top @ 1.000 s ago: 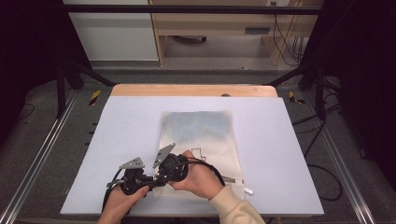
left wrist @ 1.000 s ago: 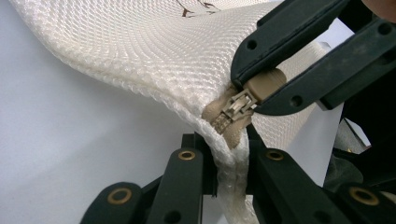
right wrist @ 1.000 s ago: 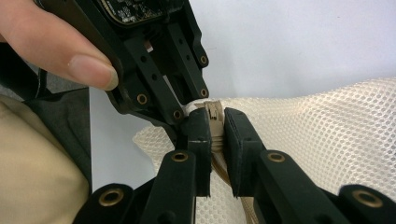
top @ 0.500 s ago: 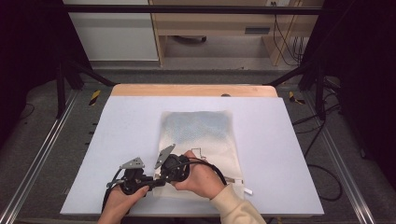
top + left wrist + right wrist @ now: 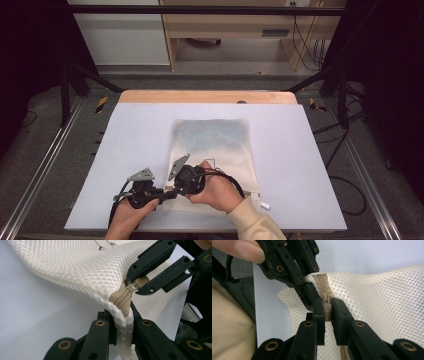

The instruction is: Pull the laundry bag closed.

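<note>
A cream mesh bag (image 5: 212, 150) with a tan zipper lies in the middle of the white table (image 5: 125, 140), something pale blue showing through its far half. In the left gripper view, my left gripper (image 5: 121, 326) is shut on the bag's near corner at the zipper's end (image 5: 123, 300). My right gripper (image 5: 327, 311) is shut on the zipper pull (image 5: 326, 305), right beside the left one. In the high view both grippers, left (image 5: 167, 193) and right (image 5: 175, 187), meet at the bag's near left corner.
A small white tag (image 5: 264, 205) lies by the bag's near right corner. Dark frame posts (image 5: 65, 85) stand at both sides of the table, and a wooden shelf unit (image 5: 230, 30) stands beyond the far edge.
Both grippers stay clamped at the bag's near left corner; the hands have shifted only slightly.
</note>
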